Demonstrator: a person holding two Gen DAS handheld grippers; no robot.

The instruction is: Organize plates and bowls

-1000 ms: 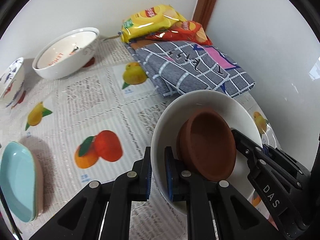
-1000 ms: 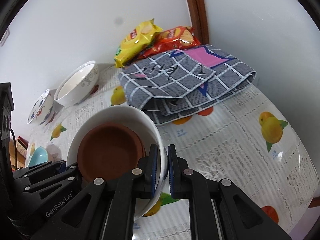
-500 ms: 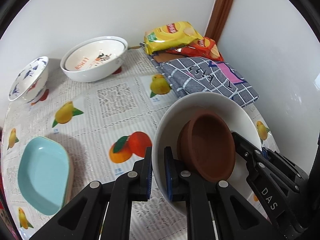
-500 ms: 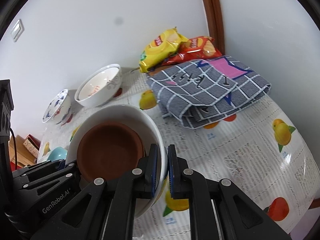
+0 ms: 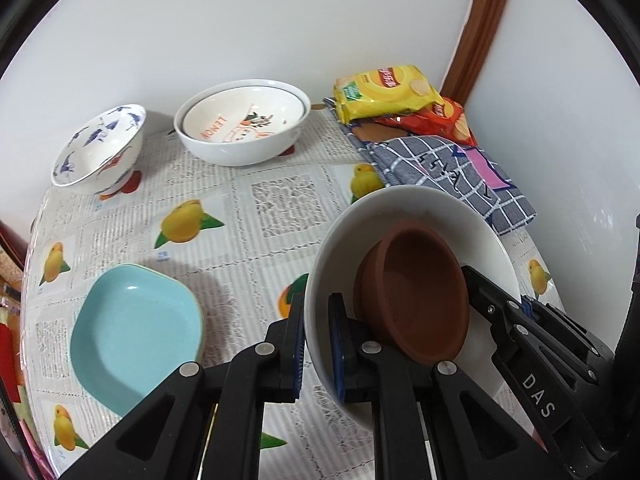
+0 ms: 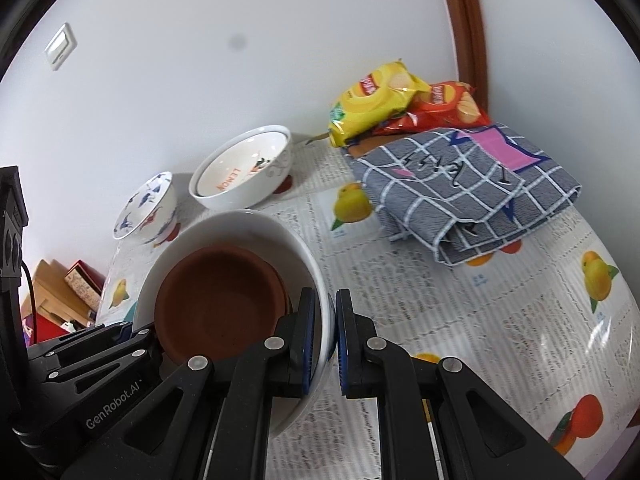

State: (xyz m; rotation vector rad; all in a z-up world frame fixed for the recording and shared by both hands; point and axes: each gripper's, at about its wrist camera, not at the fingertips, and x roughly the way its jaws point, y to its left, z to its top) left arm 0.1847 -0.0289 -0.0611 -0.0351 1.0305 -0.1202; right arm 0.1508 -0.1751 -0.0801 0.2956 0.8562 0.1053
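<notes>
White bowl (image 5: 408,216) with brown dish (image 5: 416,300) inside, tilted, held above the table. Left gripper (image 5: 316,344) and right gripper (image 6: 322,344) each clamp opposite rims, wall between fingers

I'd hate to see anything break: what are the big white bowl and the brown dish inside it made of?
White bowl: likely glazed ceramic, with a glossy, smooth rim.
Brown dish: matte reddish brown with no shine, so probably unglazed terracotta, though plastic can't be ruled out.
</notes>
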